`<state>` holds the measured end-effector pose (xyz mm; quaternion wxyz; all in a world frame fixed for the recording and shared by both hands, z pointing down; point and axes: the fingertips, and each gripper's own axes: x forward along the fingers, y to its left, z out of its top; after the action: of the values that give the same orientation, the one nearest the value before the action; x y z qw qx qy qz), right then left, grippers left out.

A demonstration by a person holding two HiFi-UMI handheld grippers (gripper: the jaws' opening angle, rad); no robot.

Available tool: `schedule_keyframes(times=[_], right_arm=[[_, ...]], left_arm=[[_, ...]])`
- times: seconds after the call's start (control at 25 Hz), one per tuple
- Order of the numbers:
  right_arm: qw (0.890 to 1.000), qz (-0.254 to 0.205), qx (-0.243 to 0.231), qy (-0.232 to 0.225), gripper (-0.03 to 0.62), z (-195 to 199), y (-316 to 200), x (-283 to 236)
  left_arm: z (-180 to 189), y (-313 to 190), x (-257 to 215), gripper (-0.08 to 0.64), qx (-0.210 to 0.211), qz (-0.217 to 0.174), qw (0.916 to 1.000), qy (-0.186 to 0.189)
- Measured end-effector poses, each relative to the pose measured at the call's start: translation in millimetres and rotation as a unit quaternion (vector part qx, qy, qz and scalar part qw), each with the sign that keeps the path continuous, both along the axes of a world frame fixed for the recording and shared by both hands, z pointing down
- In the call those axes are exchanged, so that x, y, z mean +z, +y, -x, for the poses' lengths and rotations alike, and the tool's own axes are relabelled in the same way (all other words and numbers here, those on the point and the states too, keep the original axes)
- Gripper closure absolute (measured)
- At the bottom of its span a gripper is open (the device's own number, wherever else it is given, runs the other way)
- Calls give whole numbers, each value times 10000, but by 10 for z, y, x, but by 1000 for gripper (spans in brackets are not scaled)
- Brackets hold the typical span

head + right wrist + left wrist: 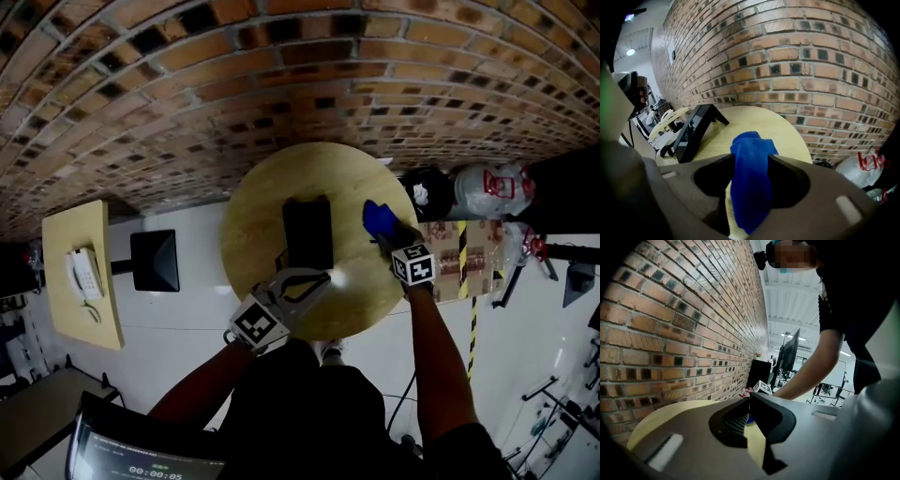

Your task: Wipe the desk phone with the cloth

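A black desk phone (307, 230) stands upright at the middle of a round wooden table (262, 197); in the right gripper view the phone (691, 131) is seen from the side at the left. A blue cloth (378, 217) lies bunched on the table right of the phone. My right gripper (389, 234) is at the cloth's near end, its jaws wide apart, with the cloth (750, 168) lying loosely between them. My left gripper (314, 277) sits at the phone's front edge. In its own view the left gripper (750, 399) has its tips together and holds nothing.
A brick wall (281, 84) runs behind the table. To the left stand a small yellow table (70, 309) with a white phone (84, 274) and a black screen (155, 260). Bags (487, 187) and a cardboard box (459, 253) crowd the floor at the right.
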<state>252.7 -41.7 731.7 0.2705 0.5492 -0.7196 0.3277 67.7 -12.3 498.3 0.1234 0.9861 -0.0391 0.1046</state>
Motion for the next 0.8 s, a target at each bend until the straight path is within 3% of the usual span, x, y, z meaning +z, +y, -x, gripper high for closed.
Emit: schedule_keyframes(times=[0.28,0.48,0.6,0.8], right_arm=[[9990,424,-89,58,387,-68,85,233],[9983,539,-222,29,447,38,-7,279],[9980,543,-310,4,493,84,-12,265],[9984,267,-487,-145,505,233,-96,72]], left_arm=[[93,31,34,563,-88,13,9999,-75],[190,-75,87,563,-152,7,9999,-24],[217,-72,100,563,-190,57,9998,-66],[252,-64,85,563,-289,33,9996,-19]])
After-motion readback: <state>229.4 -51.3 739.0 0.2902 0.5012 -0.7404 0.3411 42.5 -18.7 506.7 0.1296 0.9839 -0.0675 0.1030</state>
